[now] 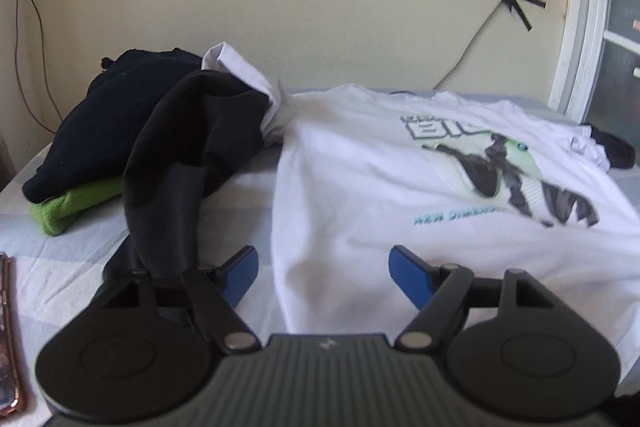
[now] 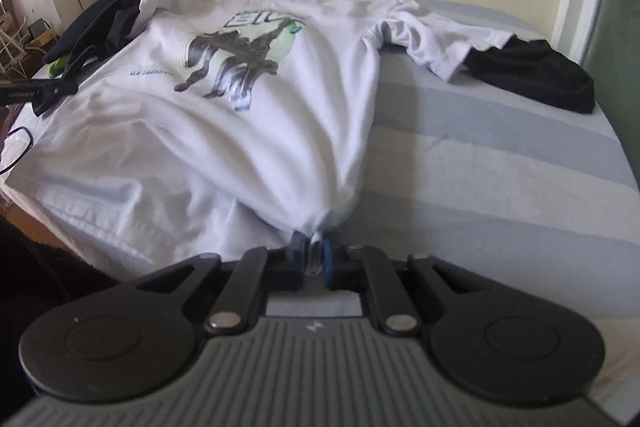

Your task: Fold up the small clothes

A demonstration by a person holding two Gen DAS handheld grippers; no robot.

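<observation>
Right gripper is clamped on the tee's hem. Left gripper hangs over the tee, jaws wide apart, nothing between them.

Both wrist views low, near, facing wall; shared white shirt

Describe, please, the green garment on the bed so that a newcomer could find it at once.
Start at the striped bed sheet and go to the heap of clothes by the cream wall on the far left. At the bottom of that heap, under a black folded garment, lies the green garment. It is the only bright green, fuzzy-looking piece; its neighbours are black or white, like the printed white T-shirt.
</observation>
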